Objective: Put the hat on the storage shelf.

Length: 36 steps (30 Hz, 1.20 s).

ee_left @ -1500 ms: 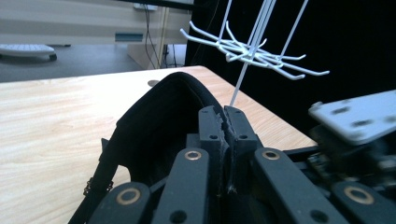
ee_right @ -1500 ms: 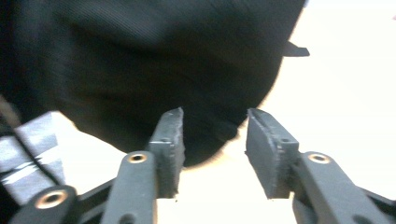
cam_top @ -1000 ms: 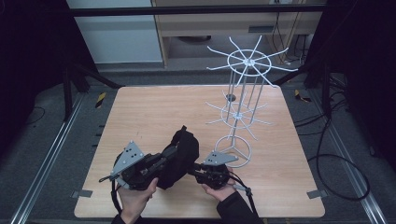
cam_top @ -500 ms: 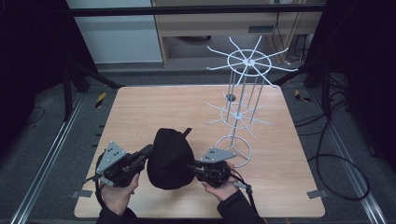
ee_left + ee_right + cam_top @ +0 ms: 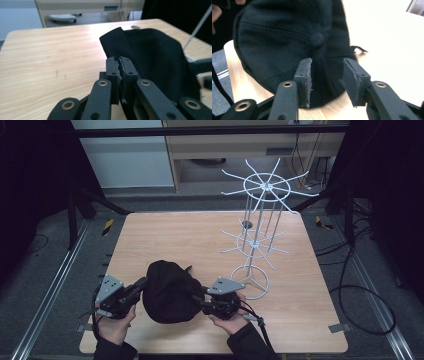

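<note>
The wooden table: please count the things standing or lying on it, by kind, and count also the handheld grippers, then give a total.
Black fabric cap with a top button: 1
White wire display stand with two tiers of radiating hooks: 1
Black two-jaw grippers: 2, the left gripper shut on the cap's edge, the right gripper open at the cap
Total: 4

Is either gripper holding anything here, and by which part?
The left gripper is shut on the black cap's fabric edge. The right gripper is open at its crown, holding nothing.
</note>
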### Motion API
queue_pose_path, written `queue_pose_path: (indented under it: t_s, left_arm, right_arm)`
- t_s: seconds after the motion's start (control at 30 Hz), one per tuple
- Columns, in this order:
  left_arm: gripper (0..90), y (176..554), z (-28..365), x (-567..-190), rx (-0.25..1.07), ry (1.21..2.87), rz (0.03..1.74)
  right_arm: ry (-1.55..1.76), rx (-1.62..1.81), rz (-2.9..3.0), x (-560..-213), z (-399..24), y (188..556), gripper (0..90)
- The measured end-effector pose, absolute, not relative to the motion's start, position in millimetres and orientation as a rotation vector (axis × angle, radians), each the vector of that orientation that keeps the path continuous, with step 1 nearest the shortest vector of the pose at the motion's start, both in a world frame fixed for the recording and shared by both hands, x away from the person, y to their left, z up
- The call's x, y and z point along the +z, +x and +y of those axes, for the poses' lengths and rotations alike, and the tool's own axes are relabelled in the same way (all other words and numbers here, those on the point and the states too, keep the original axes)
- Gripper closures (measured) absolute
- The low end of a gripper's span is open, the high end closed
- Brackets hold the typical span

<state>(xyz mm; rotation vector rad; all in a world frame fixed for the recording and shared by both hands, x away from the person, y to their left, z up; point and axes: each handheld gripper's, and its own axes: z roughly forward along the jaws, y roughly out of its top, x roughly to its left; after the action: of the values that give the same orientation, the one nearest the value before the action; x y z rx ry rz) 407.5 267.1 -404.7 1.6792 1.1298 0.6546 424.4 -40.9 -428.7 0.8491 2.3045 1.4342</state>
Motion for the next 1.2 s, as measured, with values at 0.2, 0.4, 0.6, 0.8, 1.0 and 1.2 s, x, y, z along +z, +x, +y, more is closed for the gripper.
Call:
queue_pose_path:
  t_s: [0.2, 0.4, 0.6, 0.8, 1.0, 1.2]
  left_arm:
    - [90.0, 418, 275, -424, 0.707, 1.759, 1.194]
    - [90.0, 423, 281, -435, 0.698, 1.790, 1.241]
    - [75.7, 425, 283, -436, 0.658, 1.810, 1.198]
    - [58.5, 443, 273, -456, 0.576, 1.905, 1.195]
    - [70.1, 458, 265, -465, 0.539, 1.951, 1.215]
    - [88.7, 453, 268, -463, 0.581, 1.928, 1.327]
  right_arm:
    - [0.878, 1.379, 2.283, -436, -72, 416, 53.1]
    - [0.910, 1.331, 2.282, -443, -94, 410, 53.3]
    - [0.944, 1.289, 2.253, -446, -116, 400, 51.0]
    - [1.012, 1.241, 2.231, -454, -141, 397, 50.5]
    - [1.045, 1.222, 2.227, -458, -151, 397, 50.8]
    - [1.025, 1.197, 2.235, -460, -150, 398, 51.6]
